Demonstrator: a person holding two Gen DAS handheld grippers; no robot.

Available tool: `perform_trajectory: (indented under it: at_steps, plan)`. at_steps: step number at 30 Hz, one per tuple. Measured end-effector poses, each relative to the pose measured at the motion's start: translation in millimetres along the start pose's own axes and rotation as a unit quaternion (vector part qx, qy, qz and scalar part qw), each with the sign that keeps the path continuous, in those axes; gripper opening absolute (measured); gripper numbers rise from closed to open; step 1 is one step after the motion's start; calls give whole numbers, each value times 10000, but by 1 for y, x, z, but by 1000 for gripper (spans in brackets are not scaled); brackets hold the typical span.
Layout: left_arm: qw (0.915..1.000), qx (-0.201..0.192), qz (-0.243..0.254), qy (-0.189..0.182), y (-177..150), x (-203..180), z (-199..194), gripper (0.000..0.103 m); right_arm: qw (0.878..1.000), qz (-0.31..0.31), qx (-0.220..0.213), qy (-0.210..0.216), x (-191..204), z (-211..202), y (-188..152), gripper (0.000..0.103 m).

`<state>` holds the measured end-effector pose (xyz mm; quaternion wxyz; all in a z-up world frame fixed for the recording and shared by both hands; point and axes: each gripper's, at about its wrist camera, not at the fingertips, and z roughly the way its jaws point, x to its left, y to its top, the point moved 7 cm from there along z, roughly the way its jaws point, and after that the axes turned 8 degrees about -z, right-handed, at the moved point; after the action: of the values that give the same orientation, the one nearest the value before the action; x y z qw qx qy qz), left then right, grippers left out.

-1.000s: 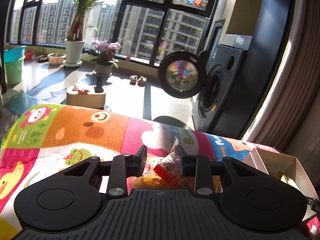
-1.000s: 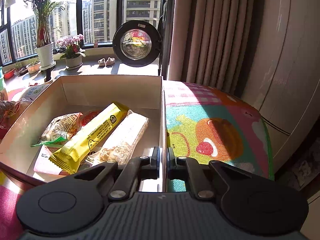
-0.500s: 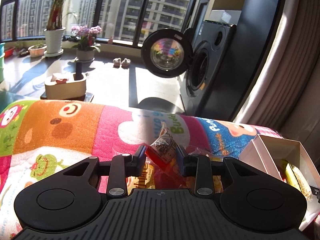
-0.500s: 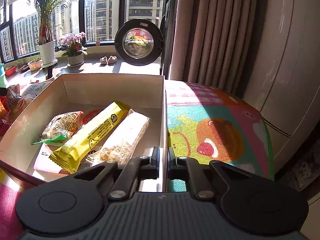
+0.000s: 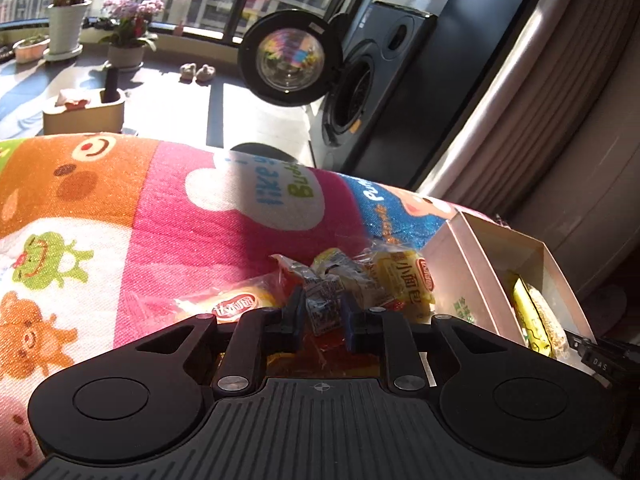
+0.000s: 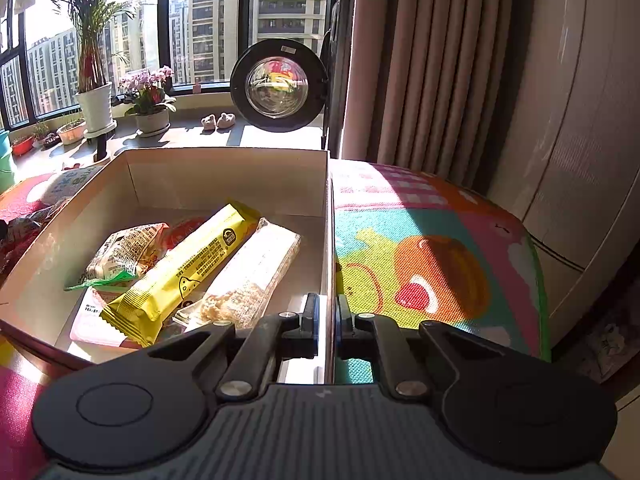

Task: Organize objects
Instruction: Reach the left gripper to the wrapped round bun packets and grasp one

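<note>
Hard sunlight pours in through the windows (image 6: 200, 40) at the upper left of both views, blowing out the sky there. It washes the colourful blanket (image 5: 200, 216) and the box (image 6: 180, 176) in glare, while lower right corners fall into deep shadow. Fisheye bending curves the curtain (image 6: 420, 60) and edges; focus stays sharp.

snack packets (image 5: 360, 280) on blanket (image 5: 180, 216) left of box (image 6: 224, 176), bars (image 6: 180, 268) inside box

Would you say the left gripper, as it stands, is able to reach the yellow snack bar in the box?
Probably not yet: the left gripper is shut on a small snack packet. The box is open-topped, leaving the yellow snack bar otherwise unobstructed.
</note>
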<state>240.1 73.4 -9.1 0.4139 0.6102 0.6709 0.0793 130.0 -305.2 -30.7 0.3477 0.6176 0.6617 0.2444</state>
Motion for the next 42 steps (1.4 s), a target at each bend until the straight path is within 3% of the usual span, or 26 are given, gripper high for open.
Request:
perform_trajectory:
  at_steps: [5,9,11,14,18,21,23,25,27,31,34,36,38,42]
  plan:
    - [9952,22,946,255,-46,-34,-24,22,10000,-3,7,2,0,0,0,8]
    - [9807,481,1839,463,-86,-54,-12,24,10000,-4,14,1,1,-1,0,8]
    - [9752,357,2129,484,-97,-62,-9,31,10000,8,21,9,1,-1,0,8]
    - [9774,341,2063,301,-100,-68,-7,35,10000,24,34,15,1,-1,0,8]
    - [9832,238,1803,-140,-108,-75,-5,64,10000,35,45,37,1,-1,0,8]
    - [9691,132,2462,94,-120,-86,-4,65,9999,80,66,75,1,0,0,9]
    - [9656,1,2586,288,-125,-91,-6,63,9999,93,66,80,1,0,0,9]
    - [9643,-16,2618,394,-126,-95,-7,61,9998,126,81,106,0,0,-1,9]
    - [9672,100,2535,156,-126,-95,-9,42,9997,165,102,151,0,1,-1,10]
    - [9684,314,2470,-148,-119,-89,-20,43,9996,166,120,169,1,0,-2,10]
    - [9669,-225,2541,7,-94,-80,-45,44,9996,158,129,173,1,0,-1,10]
    - [9616,-582,2676,178,-77,-70,-59,44,9997,145,135,171,2,1,0,10]
    - [9496,-725,3007,502,-56,-57,-65,44,9997,133,143,171,2,1,0,10]
    - [9294,-345,3567,883,-35,-29,-50,44,9997,130,156,165,2,1,0,10]
